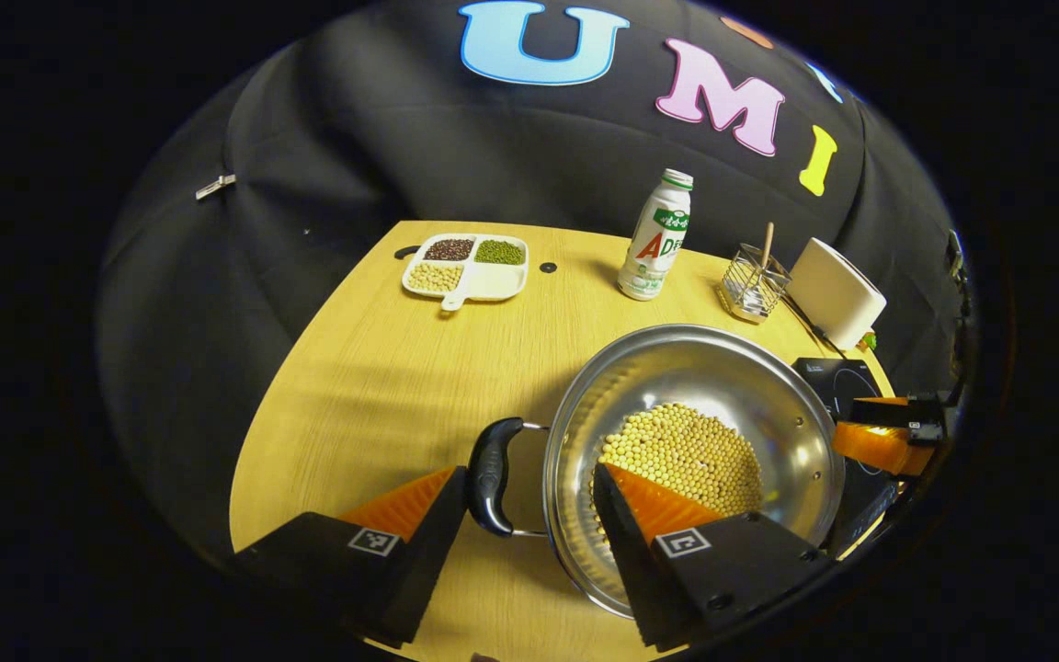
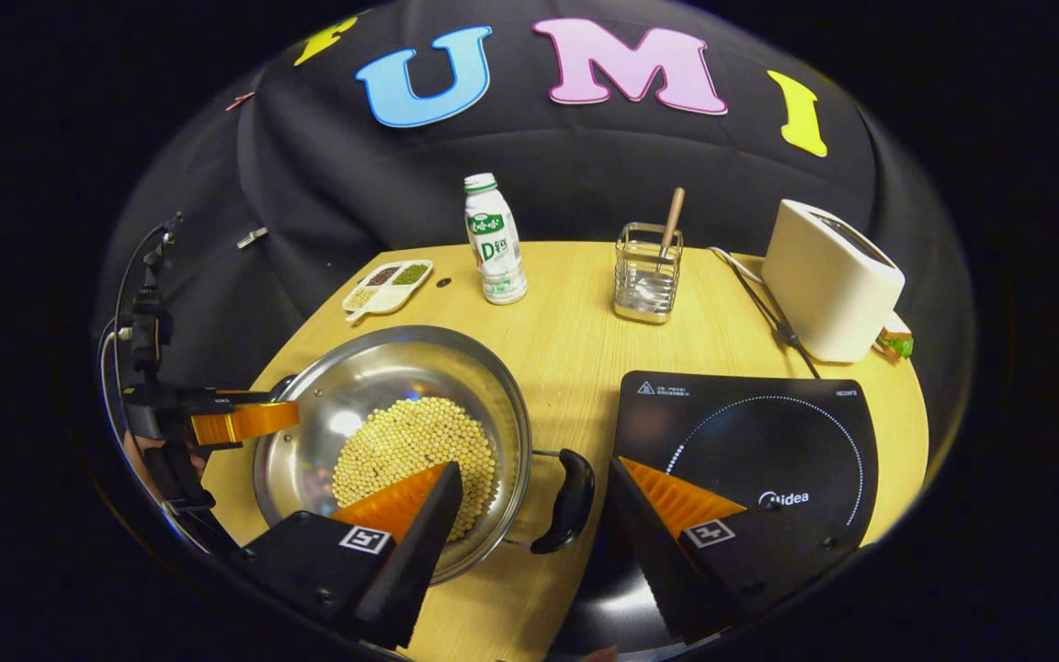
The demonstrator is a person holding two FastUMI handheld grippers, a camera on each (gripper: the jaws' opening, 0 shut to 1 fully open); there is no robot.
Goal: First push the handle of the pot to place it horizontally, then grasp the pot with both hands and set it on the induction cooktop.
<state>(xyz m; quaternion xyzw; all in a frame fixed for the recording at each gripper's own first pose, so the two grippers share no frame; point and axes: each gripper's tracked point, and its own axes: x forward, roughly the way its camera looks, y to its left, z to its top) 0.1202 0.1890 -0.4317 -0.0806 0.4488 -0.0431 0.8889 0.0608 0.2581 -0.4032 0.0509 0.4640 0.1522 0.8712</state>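
Polished steel, shallow and round, the pot (image 1: 690,432) sits on the pale wood-grain tabletop (image 1: 382,368) with a heap of small yellow soybeans (image 1: 681,455) in its bowl. In the left gripper view we see it at about four o'clock from the middle of the tabletop; its near handle (image 1: 493,475), a curved black grip on two thin wire arms, lies between the left gripper (image 1: 529,496)'s jaws, which stand wide, one finger outside the handle and the other over the pot's rim and beans. Whether either finger touches, we cannot tell.

In the right gripper view the pot (image 2: 392,432) is at eight o'clock, and its other black handle (image 2: 568,501) lies between the right gripper (image 2: 534,501)'s jaws, also wide: one finger over the beans, one over the induction cooktop (image 2: 750,441). The cooktop is a flat, glossy black square with a dotted ring, just beside the pot at four o'clock; the pot is not on it.

Toward twelve o'clock stand a white plastic drink bottle (image 2: 495,241), a ribbed clear glass holder (image 2: 646,273) with a wooden stick in it, and a smooth cream toaster (image 2: 828,280) with rounded corners. At ten o'clock lies a white divided dish (image 2: 387,286) of dark, green and yellow beans.

The left gripper also shows far off in the right gripper view, at the pot's nine o'clock rim.
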